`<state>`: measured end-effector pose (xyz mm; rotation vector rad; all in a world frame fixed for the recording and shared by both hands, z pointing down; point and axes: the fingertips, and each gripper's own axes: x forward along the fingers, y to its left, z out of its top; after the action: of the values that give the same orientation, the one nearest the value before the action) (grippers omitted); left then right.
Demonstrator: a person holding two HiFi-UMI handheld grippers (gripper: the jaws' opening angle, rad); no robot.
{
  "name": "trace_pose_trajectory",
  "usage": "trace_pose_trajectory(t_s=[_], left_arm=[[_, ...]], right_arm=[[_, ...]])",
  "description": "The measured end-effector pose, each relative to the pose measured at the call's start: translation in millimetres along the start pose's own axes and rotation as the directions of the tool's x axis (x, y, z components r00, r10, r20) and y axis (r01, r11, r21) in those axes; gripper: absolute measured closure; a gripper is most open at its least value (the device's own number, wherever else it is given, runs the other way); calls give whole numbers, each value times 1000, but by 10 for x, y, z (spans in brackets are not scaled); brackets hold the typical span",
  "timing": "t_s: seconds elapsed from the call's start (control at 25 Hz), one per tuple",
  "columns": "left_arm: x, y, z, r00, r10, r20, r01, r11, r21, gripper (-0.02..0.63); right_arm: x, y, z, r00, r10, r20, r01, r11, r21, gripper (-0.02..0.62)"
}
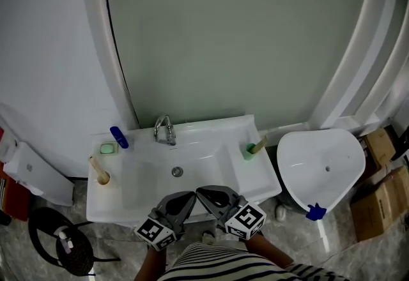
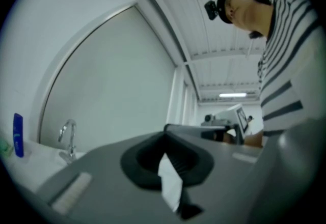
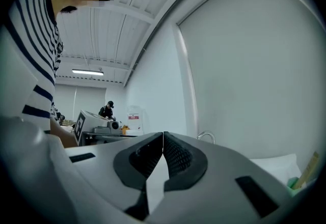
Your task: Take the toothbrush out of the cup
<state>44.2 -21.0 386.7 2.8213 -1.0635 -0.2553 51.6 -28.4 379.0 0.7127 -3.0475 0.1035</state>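
Note:
A green cup (image 1: 248,152) with a tan toothbrush (image 1: 258,145) leaning out of it stands on the right rim of the white sink (image 1: 211,152). In the right gripper view the same cup (image 3: 293,183) and toothbrush (image 3: 309,168) show at the far right edge. A second, tan cup (image 1: 102,178) holding a stick-like brush (image 1: 96,167) sits on the left rim. My left gripper (image 1: 189,197) and right gripper (image 1: 200,191) hover side by side at the sink's front edge, both shut and empty, well short of either cup. Their jaws (image 2: 165,141) (image 3: 163,139) meet with nothing between them.
A chrome faucet (image 1: 165,129) rises at the back of the basin, with a blue bottle (image 1: 119,136) and green soap (image 1: 107,148) to its left. A white basin-shaped fixture (image 1: 323,168) stands at the right, with cardboard boxes (image 1: 380,200) beyond it. A black round stand (image 1: 61,244) is on the floor at left.

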Motion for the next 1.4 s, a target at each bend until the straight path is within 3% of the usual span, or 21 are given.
trace_pose_trajectory(t_s=[0.48,1.4], left_arm=[[583,195,-32,1000,6,-20,-5,1000,29,600],[584,682,-4,999,-27,-47,28,1000,14,600]], right_arm=[[-95,-570,-7,1000,-11,-15,10,1000,-17,589],[382,-804,-65,997,-60,-55,60,998,5,588]])
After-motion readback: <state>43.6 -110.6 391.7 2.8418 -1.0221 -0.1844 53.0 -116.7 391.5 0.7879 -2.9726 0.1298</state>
